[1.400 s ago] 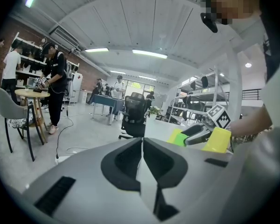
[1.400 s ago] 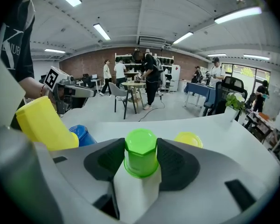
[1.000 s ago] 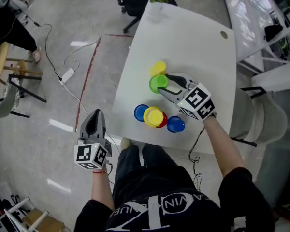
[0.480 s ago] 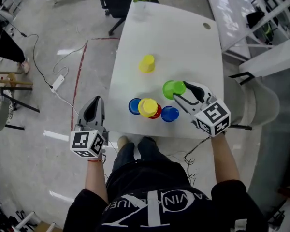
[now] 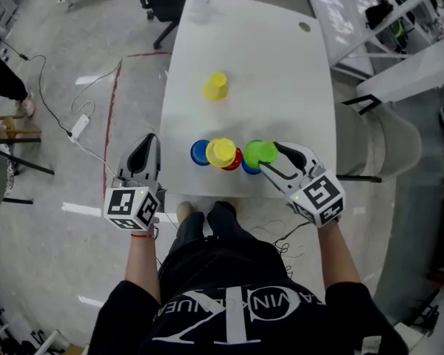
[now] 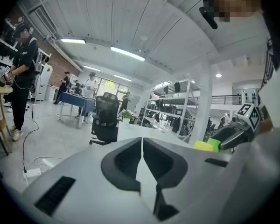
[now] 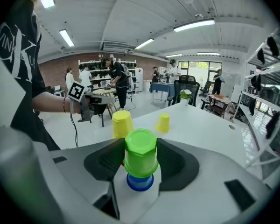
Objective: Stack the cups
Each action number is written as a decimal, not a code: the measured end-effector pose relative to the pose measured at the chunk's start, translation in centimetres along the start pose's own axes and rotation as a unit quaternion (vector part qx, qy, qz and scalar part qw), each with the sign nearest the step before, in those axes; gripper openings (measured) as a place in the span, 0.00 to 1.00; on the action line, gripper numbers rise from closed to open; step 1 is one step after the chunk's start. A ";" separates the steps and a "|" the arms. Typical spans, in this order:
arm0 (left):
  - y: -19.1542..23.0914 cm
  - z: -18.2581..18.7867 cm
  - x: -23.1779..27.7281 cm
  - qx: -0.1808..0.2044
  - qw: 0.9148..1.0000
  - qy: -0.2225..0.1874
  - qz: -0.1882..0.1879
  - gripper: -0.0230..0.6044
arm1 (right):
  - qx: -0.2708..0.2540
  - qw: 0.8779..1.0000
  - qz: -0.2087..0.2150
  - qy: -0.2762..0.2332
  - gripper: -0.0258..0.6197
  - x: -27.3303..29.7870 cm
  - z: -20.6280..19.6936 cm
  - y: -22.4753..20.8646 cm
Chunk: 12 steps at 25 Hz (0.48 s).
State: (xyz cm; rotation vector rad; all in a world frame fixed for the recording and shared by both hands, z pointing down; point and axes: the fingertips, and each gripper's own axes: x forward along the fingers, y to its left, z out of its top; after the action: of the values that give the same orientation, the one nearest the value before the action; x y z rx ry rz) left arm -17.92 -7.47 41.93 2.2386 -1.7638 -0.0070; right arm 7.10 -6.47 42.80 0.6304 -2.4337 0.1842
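**A:** Right gripper view first: what has your right claw (image 7: 140, 157) got?
**B:** Its jaws are clamped on the upside-down green cup (image 7: 140, 149), which partly covers a blue cup (image 7: 140, 183) near the counter's (image 5: 281, 72) front edge.
**A:** And beside it?
**B:** You have a yellow cup (image 5: 222, 151) capping a red cup (image 5: 237, 161), then a second blue cup (image 5: 199, 151). A lone yellow cup (image 5: 216, 86) stands well apart. Your left claw (image 6: 142, 155) is closed, empty, off the counter

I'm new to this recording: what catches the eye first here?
The green cup held in the right gripper, directly over a blue cup at the table's near edge. Beside it, a yellow cup tops a red cup; a lone yellow cup stands farther back.
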 end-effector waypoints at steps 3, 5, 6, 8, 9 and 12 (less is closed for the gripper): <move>0.3 0.2 0.0 0.000 1.000 -0.001 0.001 0.06 | -0.013 1.000 0.004 0.010 0.39 0.4 -0.3 1.1; 0.4 0.2 0.0 0.000 1.000 0.000 0.001 0.06 | -0.019 1.000 0.005 0.012 0.39 0.5 -0.3 1.5; 0.4 0.2 0.0 0.000 1.000 0.000 0.001 0.06 | -0.020 1.000 0.006 0.012 0.39 0.6 -0.2 1.6; 0.3 0.3 0.0 0.000 1.000 0.000 0.000 0.06 | -0.021 1.000 0.007 0.010 0.39 0.5 0.0 1.8; 0.2 0.3 0.0 0.000 1.000 0.001 -0.001 0.06 | -0.022 1.000 0.008 0.010 0.39 0.5 0.2 1.8; 0.0 0.2 0.0 0.000 1.000 0.001 -0.002 0.06 | -0.026 1.000 0.011 0.011 0.39 0.6 0.2 2.0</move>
State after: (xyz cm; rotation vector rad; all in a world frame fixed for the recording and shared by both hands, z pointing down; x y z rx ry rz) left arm -18.00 -7.50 41.78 2.2415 -1.7589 -0.0054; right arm 5.59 -5.05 43.02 0.5753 -2.4176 0.1349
